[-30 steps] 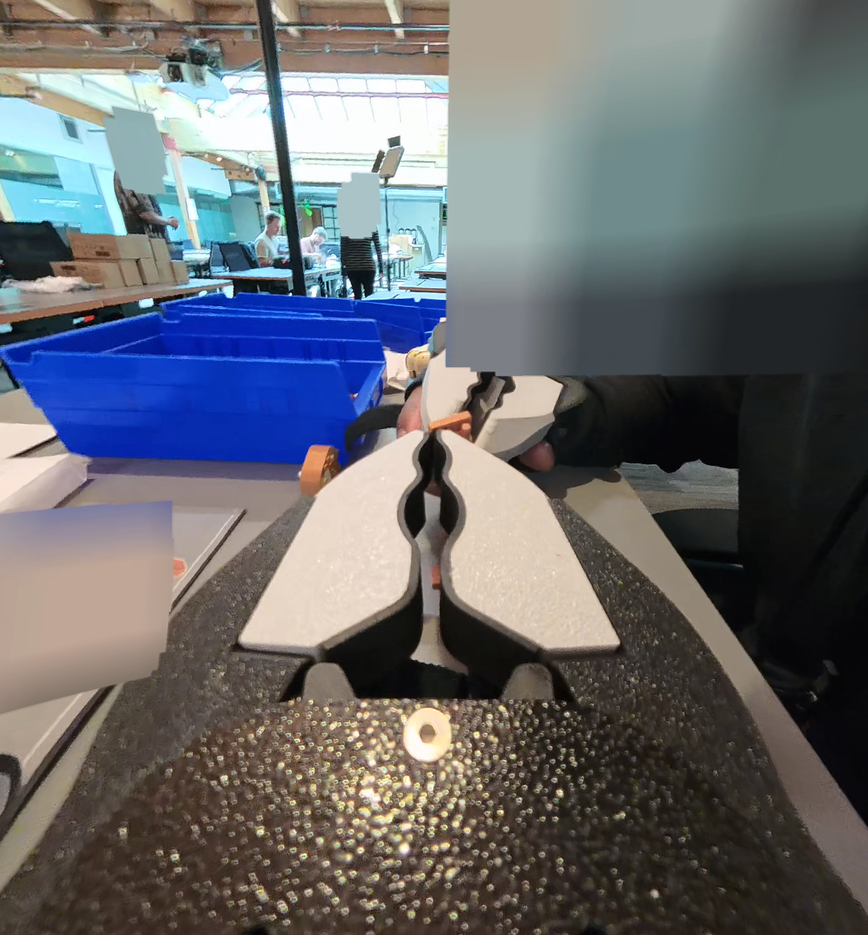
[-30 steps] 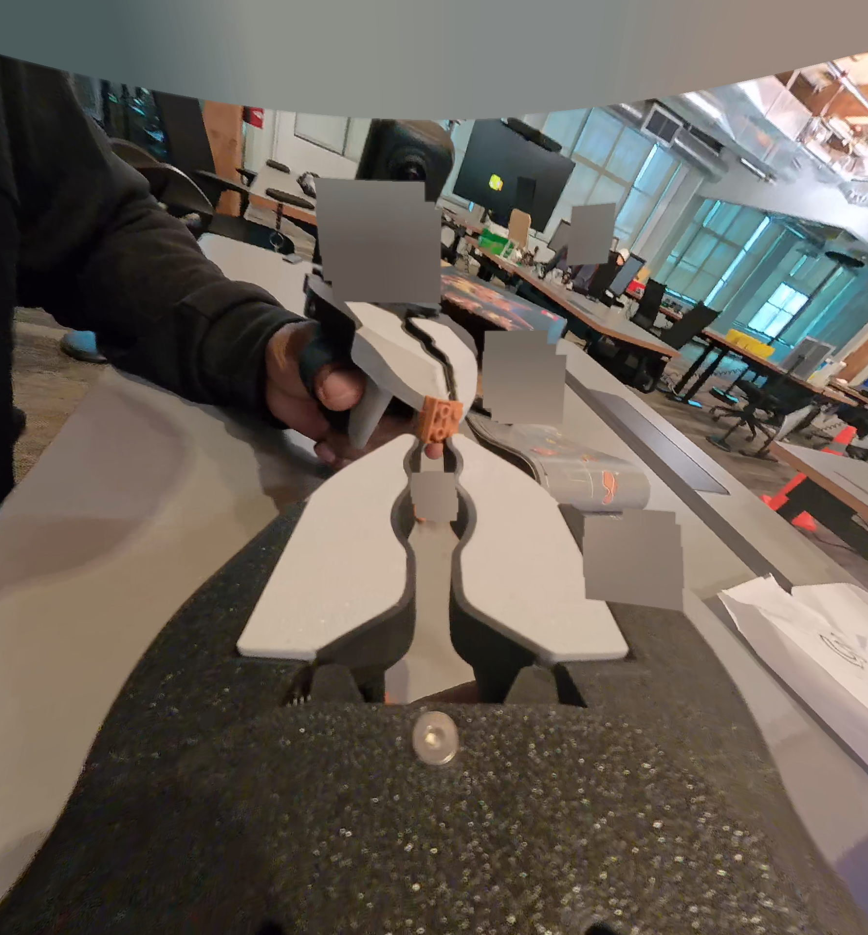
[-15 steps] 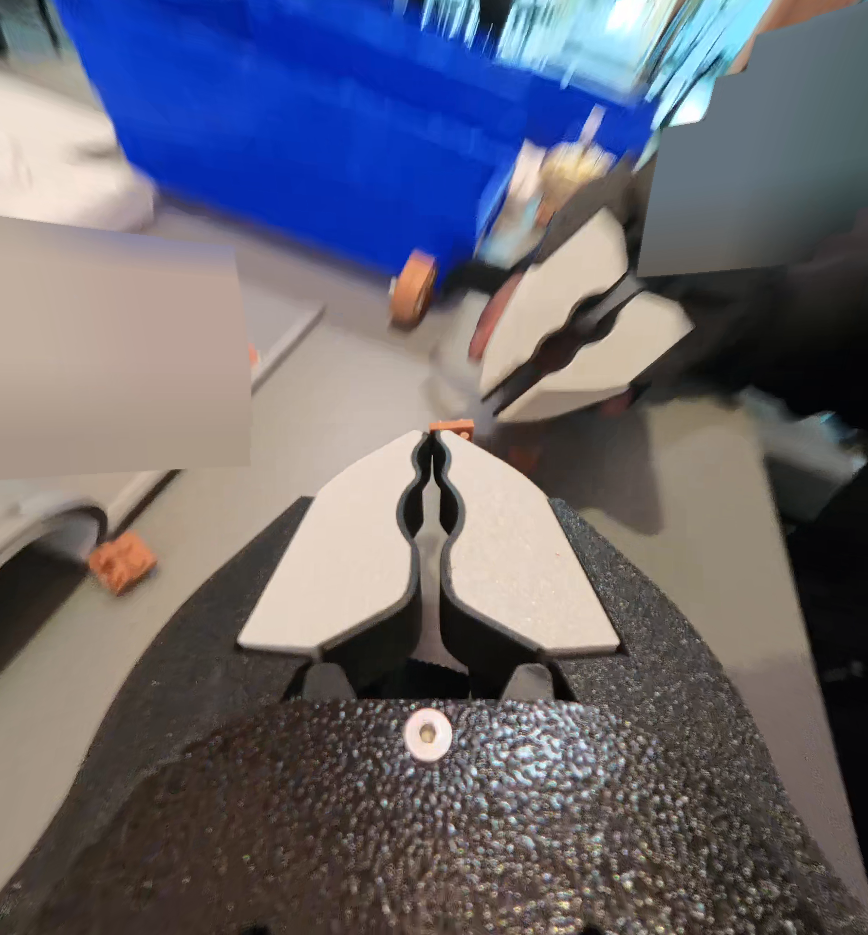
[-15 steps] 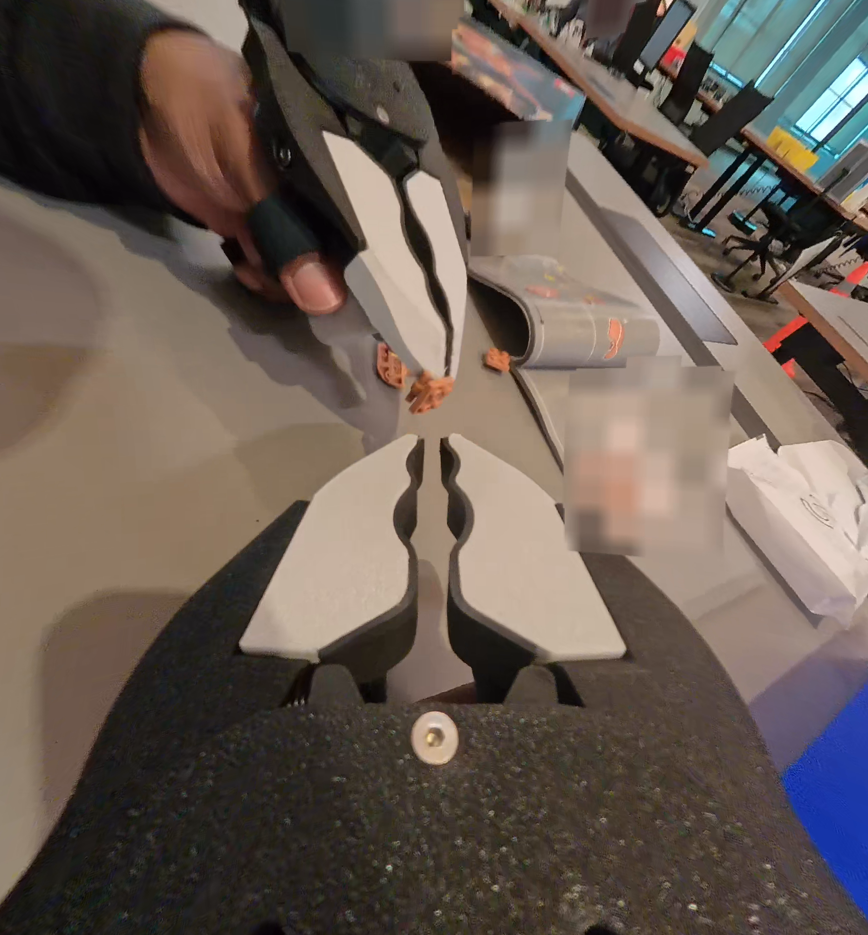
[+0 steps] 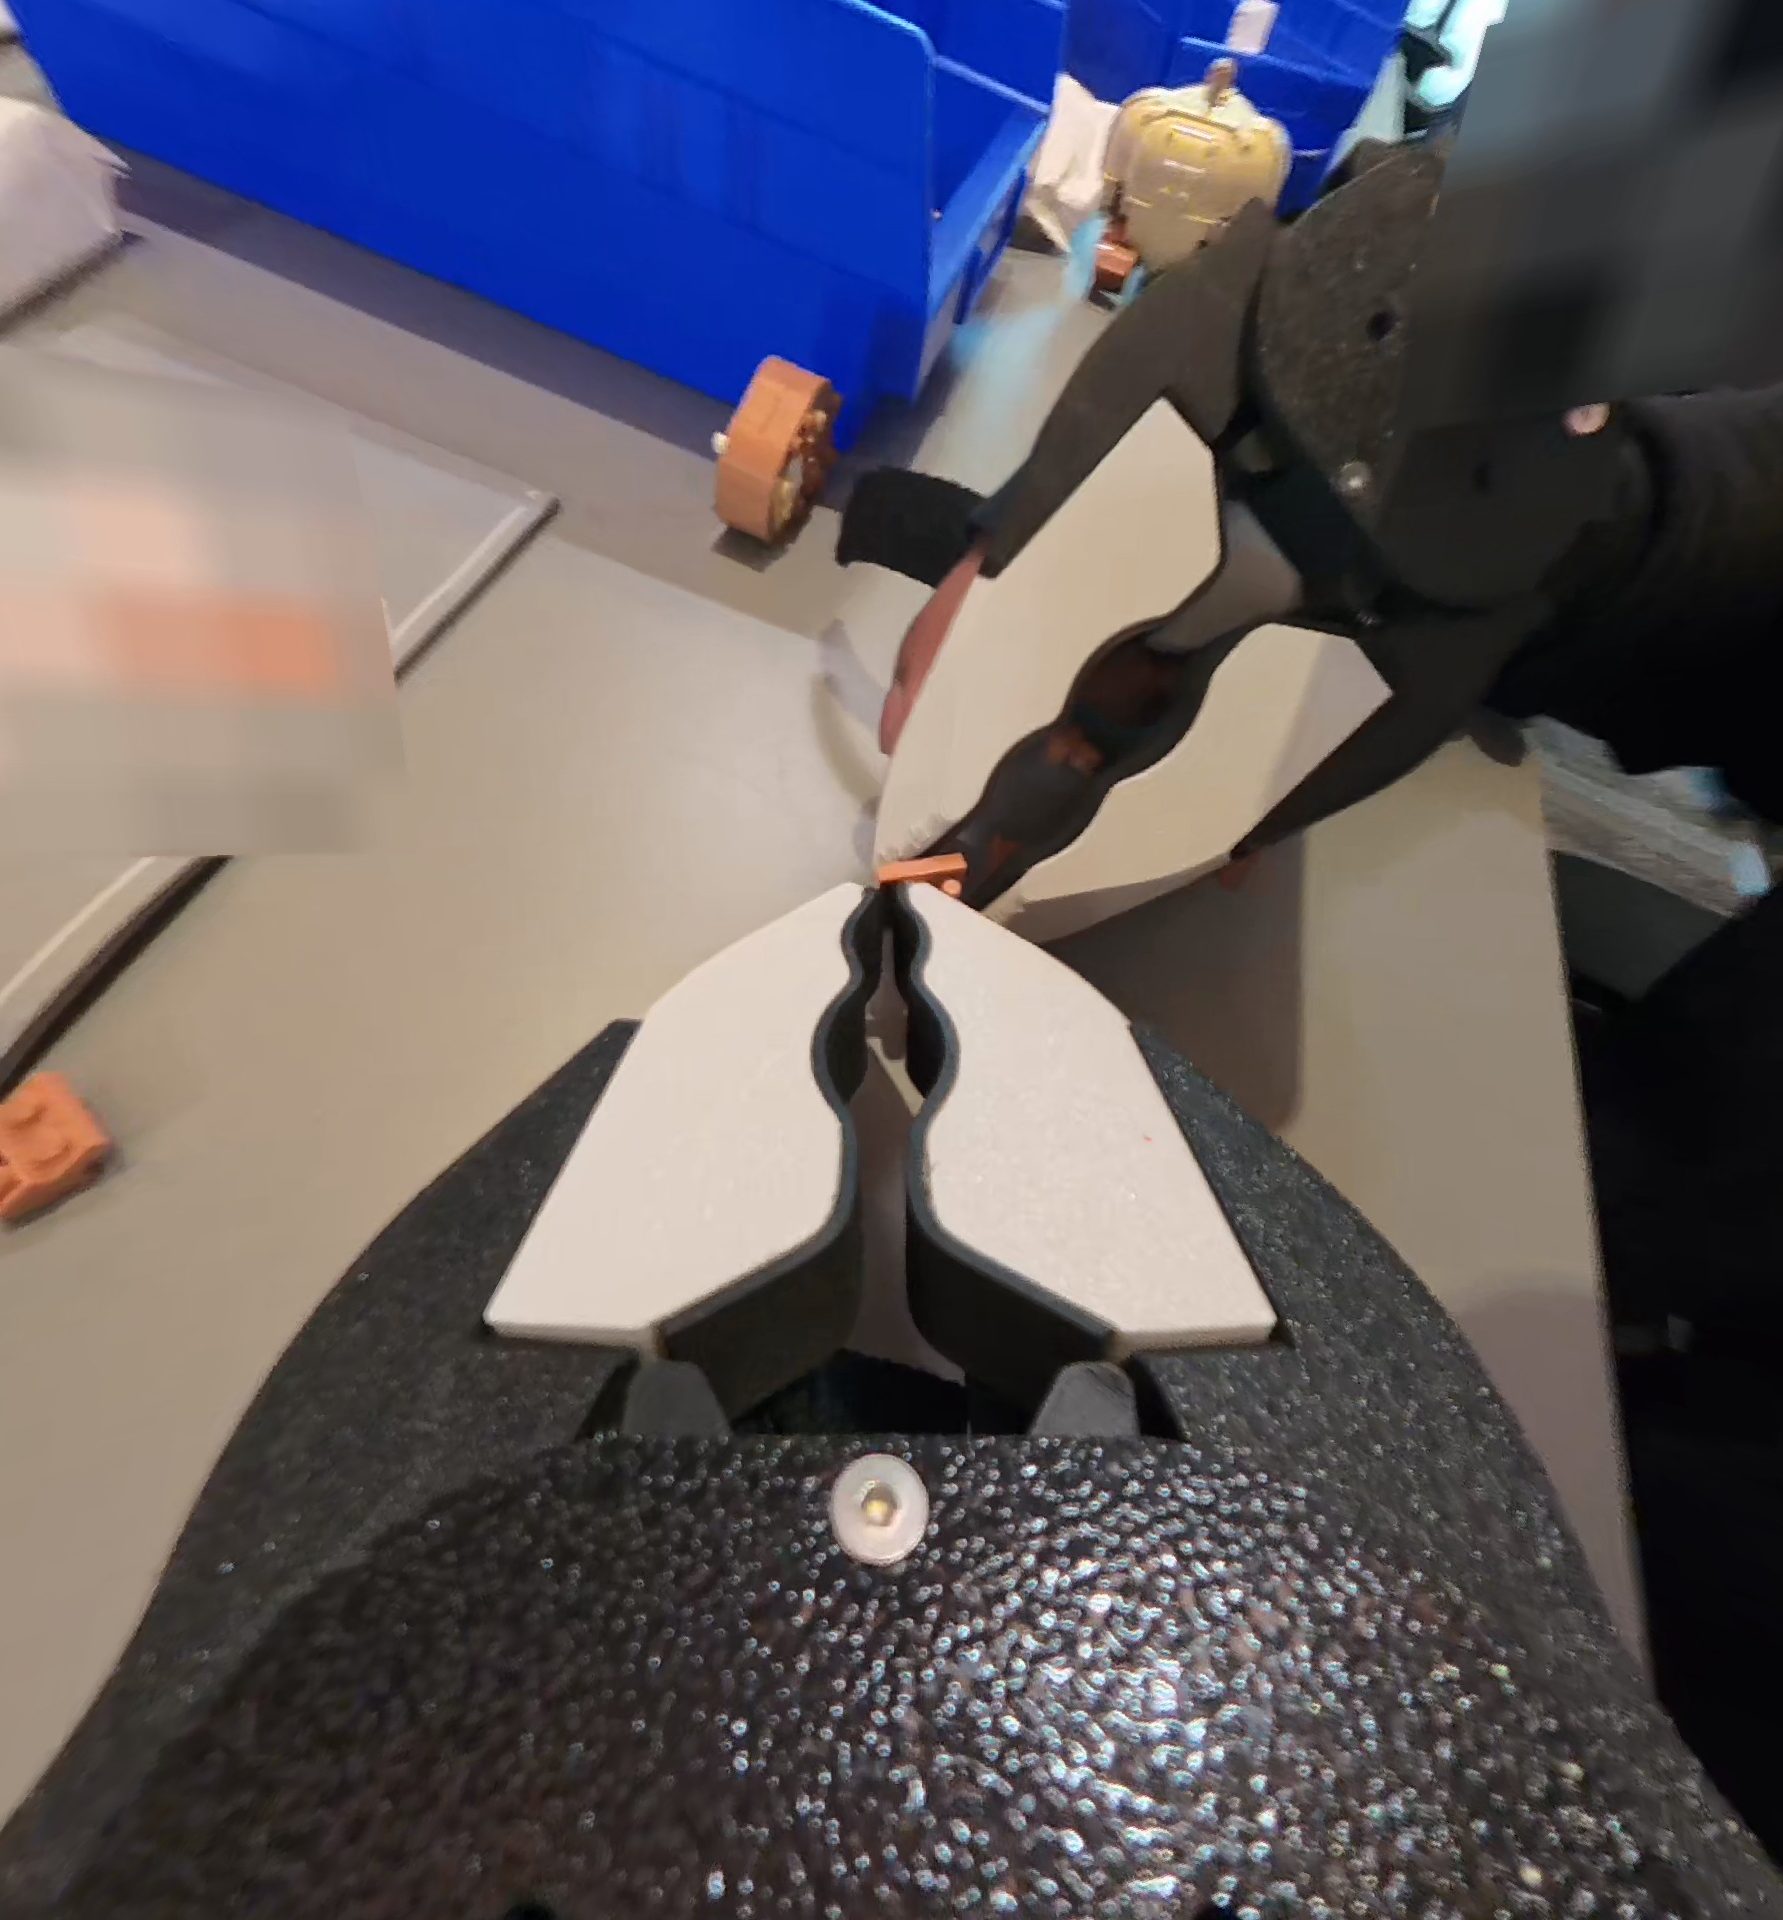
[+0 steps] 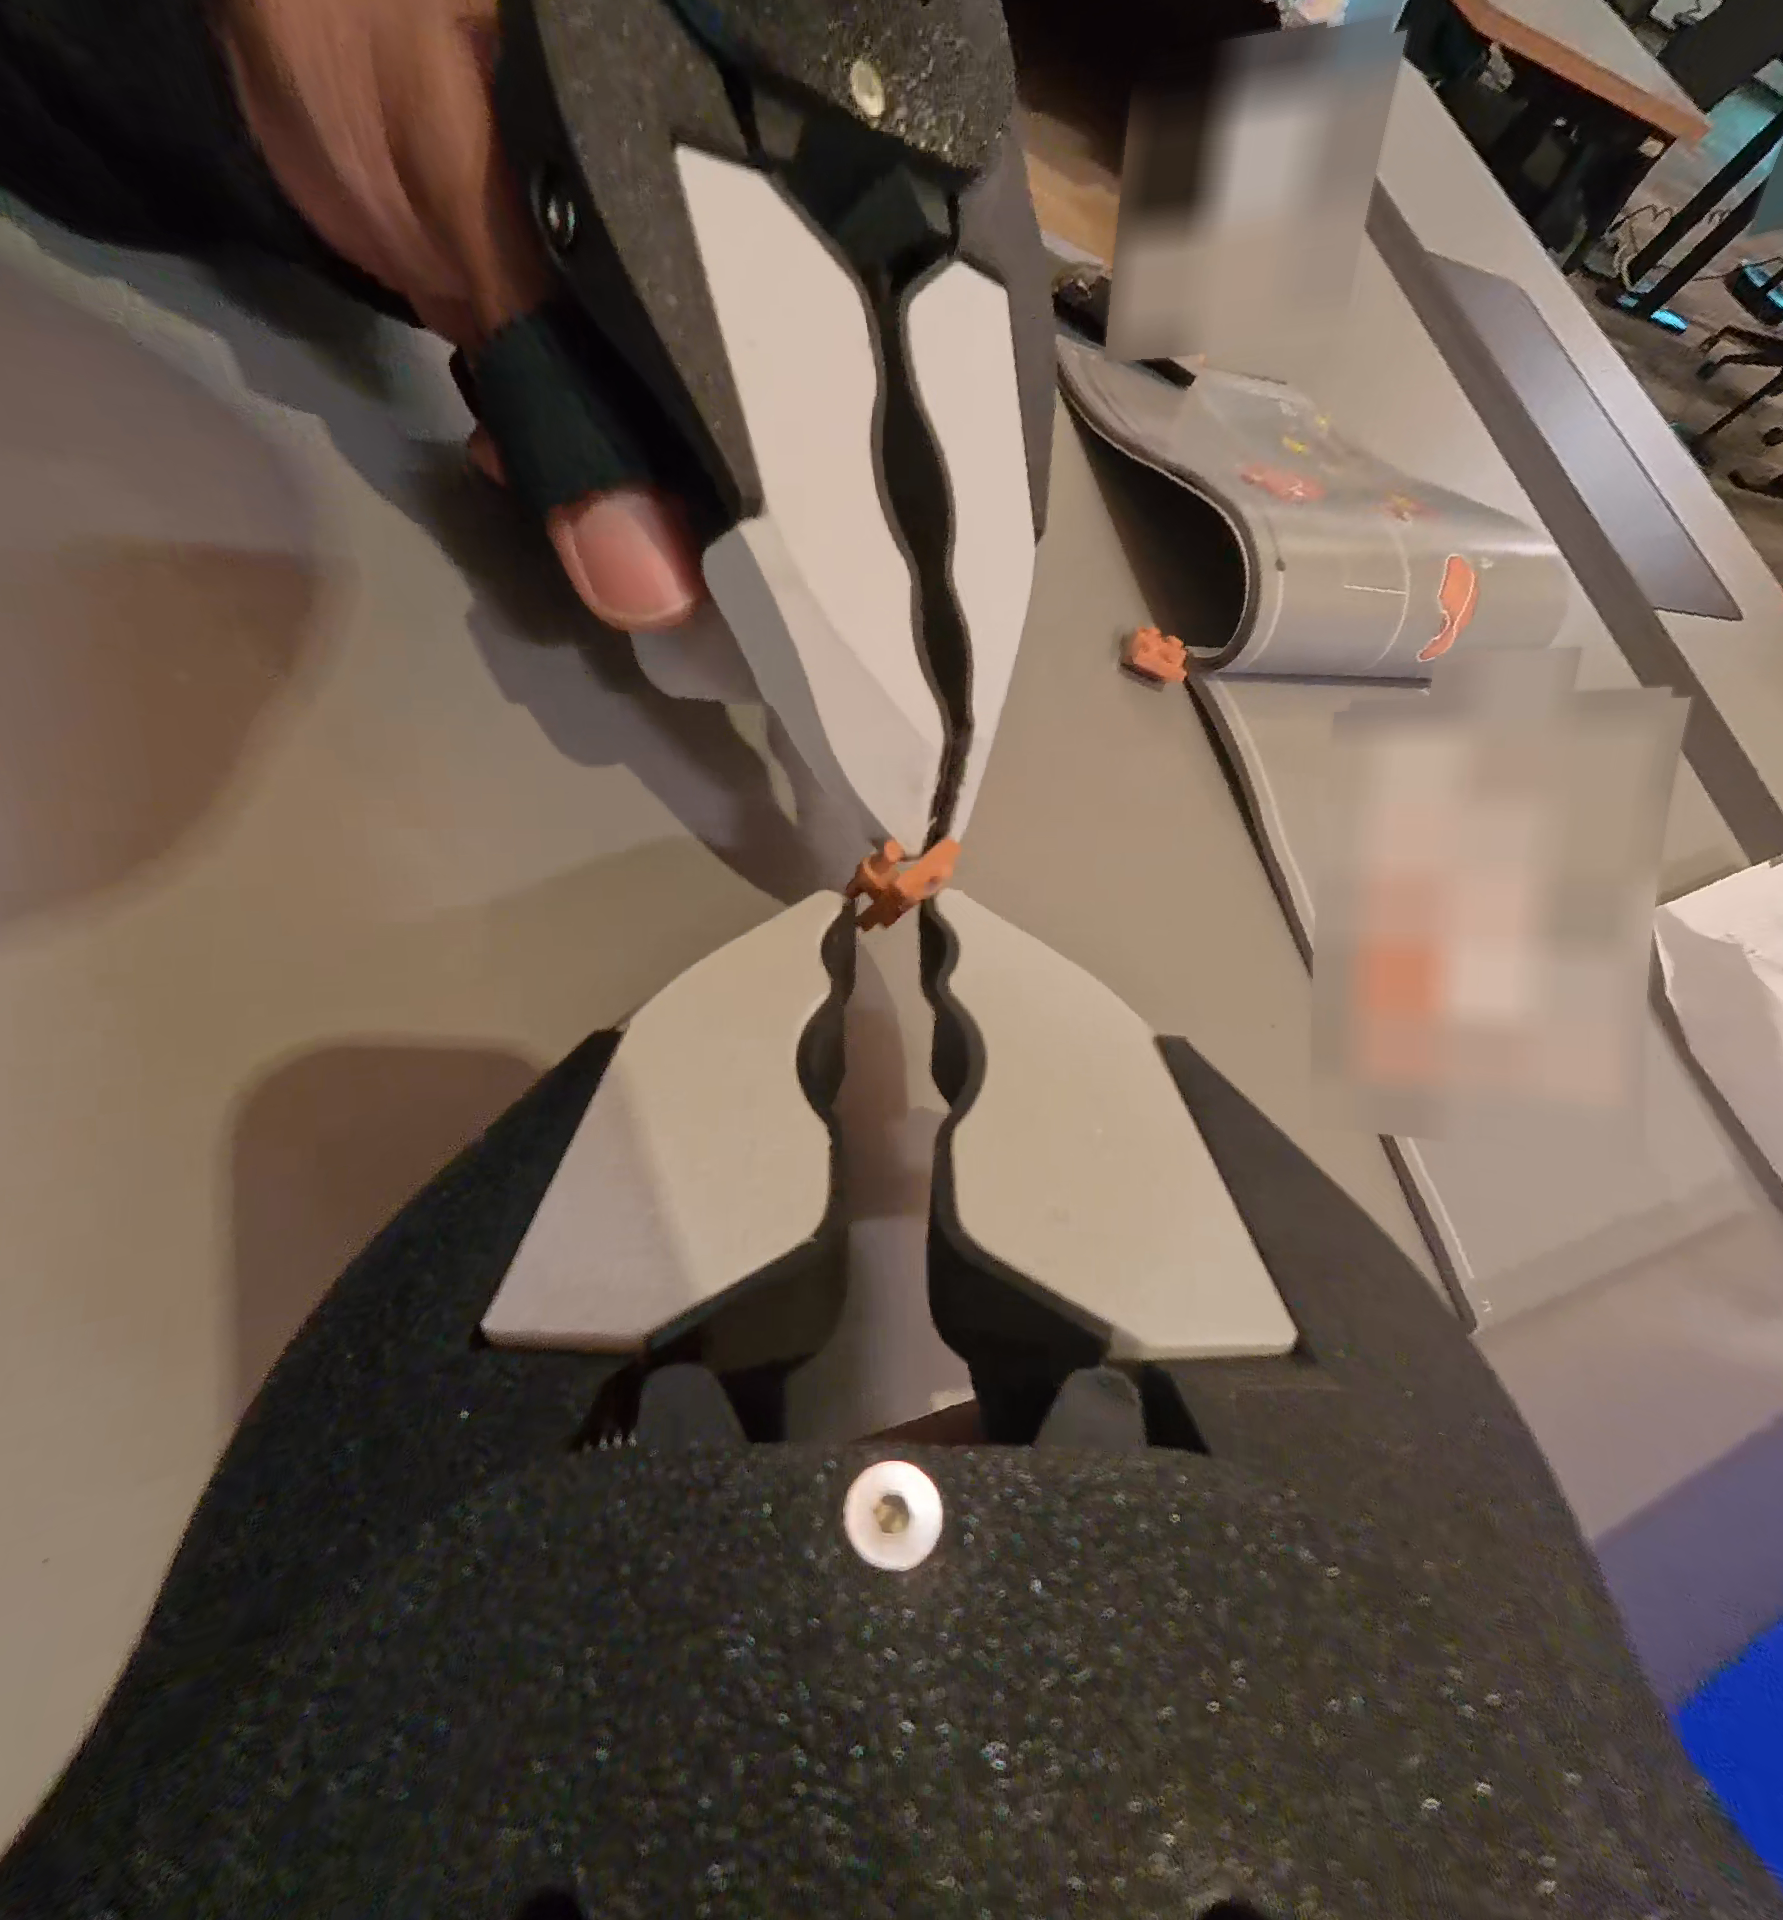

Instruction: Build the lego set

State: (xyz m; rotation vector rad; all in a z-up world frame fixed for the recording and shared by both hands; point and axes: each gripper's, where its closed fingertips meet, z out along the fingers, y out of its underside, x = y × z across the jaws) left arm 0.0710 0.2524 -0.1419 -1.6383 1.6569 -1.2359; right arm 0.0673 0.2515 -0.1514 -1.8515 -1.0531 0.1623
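Orange brick piece point(image 6: 897, 883), half-hidden, pinched by left tongs point(image 5: 887, 896); right tongs point(image 6: 887, 914) meet it.

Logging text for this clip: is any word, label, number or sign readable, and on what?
None can be read.
Grey booklet: only small red and yellow printed marks, too small to read.
White paper: no print legible.

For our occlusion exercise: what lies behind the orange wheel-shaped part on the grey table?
Directly behind the orange wheel-shaped part stands a blue bin. The wheel covers the bin's bottom edge there, and the bin's contents are hidden by its wall.
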